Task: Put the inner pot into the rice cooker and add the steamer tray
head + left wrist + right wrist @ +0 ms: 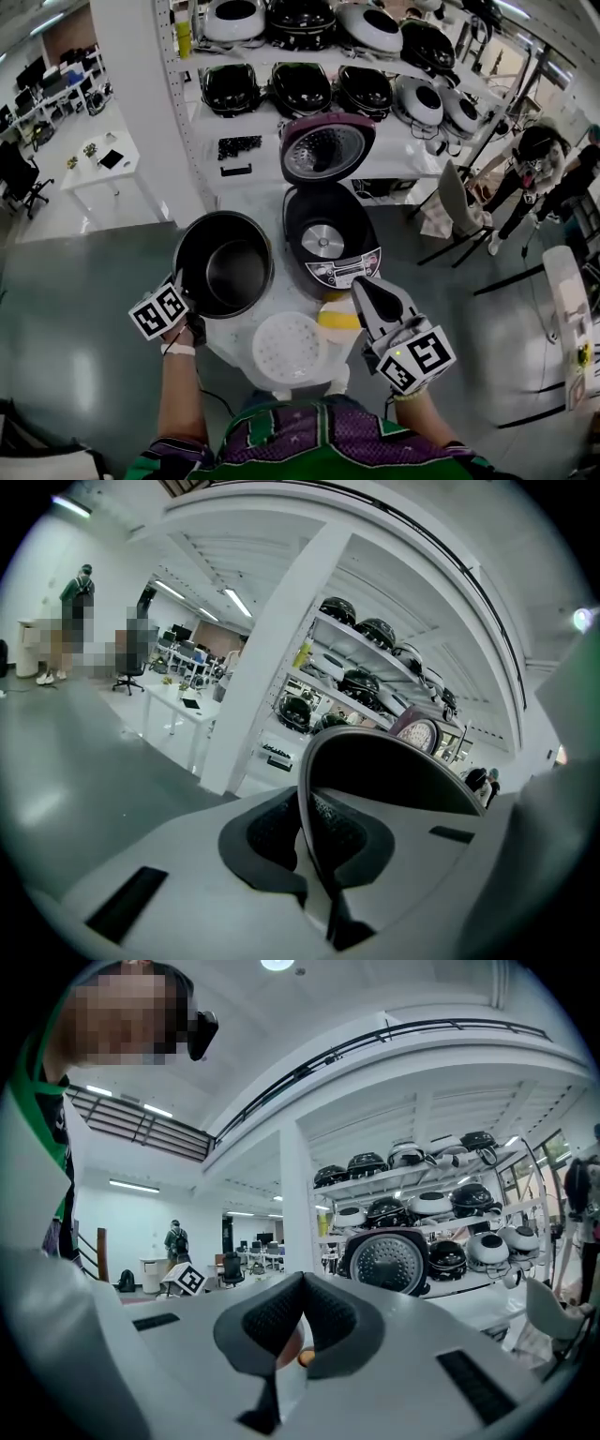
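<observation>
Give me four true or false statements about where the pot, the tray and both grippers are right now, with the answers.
1. The left gripper's jaws are clamped on the inner pot's rim. True.
2. The inner pot sits inside the rice cooker. False: it is held beside the cooker, whose cavity is empty.
3. The cooker's lid stands open. True.
4. The right gripper holds the steamer tray. False: its jaws are shut on nothing, and the tray lies on the table.
</observation>
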The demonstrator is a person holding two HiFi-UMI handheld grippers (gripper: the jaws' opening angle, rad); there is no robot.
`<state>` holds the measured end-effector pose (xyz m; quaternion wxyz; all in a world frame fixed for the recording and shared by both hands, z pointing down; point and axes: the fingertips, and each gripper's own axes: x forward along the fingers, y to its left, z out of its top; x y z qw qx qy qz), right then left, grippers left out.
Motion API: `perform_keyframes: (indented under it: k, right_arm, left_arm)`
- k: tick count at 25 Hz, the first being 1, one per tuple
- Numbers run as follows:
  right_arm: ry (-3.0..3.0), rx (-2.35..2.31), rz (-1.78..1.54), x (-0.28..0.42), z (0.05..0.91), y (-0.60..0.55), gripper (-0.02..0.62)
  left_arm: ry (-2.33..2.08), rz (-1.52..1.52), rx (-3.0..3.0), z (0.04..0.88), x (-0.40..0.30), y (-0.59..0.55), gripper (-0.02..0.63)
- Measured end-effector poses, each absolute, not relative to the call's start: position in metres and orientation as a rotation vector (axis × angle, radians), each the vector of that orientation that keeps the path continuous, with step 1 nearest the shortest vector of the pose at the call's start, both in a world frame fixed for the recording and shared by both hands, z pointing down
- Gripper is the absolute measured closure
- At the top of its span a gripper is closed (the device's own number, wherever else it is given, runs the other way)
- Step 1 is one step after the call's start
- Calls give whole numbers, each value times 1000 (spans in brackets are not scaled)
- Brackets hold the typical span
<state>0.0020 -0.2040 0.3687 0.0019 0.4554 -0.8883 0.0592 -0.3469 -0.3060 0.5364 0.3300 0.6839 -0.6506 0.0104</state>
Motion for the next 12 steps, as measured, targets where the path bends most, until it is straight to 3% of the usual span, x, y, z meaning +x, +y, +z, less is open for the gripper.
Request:
perform_keyframes:
  k: [12]
  right_arm:
    - [-2829, 1490, 202, 77, 353, -217, 590]
  left_arm:
    - [-1649, -36, 1897, 469, -259, -357, 575]
